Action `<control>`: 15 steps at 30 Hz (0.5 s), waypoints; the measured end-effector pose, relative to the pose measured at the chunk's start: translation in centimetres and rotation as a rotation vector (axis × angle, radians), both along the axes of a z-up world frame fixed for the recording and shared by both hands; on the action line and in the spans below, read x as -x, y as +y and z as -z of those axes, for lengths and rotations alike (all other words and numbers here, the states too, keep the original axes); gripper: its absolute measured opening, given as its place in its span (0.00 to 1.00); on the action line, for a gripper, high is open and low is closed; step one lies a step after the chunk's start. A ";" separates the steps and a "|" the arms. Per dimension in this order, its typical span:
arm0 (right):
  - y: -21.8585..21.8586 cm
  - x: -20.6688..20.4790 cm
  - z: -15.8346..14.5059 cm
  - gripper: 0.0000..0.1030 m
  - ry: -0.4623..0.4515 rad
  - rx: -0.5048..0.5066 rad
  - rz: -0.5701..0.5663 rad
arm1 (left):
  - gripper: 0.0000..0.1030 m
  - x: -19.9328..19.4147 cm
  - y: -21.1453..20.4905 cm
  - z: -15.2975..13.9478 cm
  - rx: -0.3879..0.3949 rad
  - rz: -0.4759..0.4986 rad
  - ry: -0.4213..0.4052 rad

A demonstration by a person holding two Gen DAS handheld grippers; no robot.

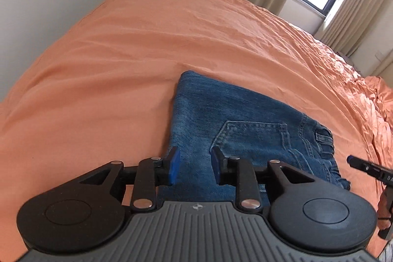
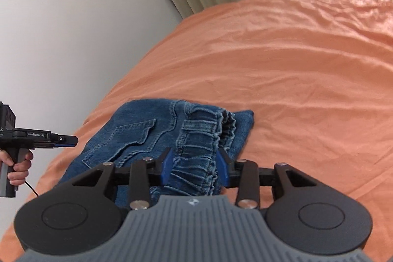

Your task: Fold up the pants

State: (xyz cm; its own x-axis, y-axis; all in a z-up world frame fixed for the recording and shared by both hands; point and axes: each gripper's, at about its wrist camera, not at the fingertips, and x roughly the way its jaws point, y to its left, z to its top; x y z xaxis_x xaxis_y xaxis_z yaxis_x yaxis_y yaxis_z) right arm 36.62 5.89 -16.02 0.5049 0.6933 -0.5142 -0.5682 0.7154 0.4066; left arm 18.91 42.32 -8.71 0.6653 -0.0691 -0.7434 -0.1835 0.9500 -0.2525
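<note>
Above folded jeans (image 1: 221,114), both grippers' fingers (image 1: 175,165) (image 2: 222,165) apart, empty.

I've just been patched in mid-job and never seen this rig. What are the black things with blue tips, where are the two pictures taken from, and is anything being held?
There is no robot arm: a person carries a hand-held gripper in each hand. Each picture comes from a camera on one gripper, looking along its blue-tipped fingers. The left gripper shows in the first, the right gripper in the second. Folded blue jeans lie on an orange bedsheet. Both sets of jaws stand open above the denim, the right over the gathered waistband. Nothing is held.
</note>
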 end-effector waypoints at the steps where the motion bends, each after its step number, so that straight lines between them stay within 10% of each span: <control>1: 0.8 0.8 -0.6 0.33 -0.025 0.022 -0.019 | 0.30 0.6 -0.7 -0.3 -0.022 0.014 -0.010; 15: 5.7 1.3 5.1 0.29 0.000 0.215 -0.033 | 0.16 3.0 -2.1 6.4 -0.045 -0.020 0.102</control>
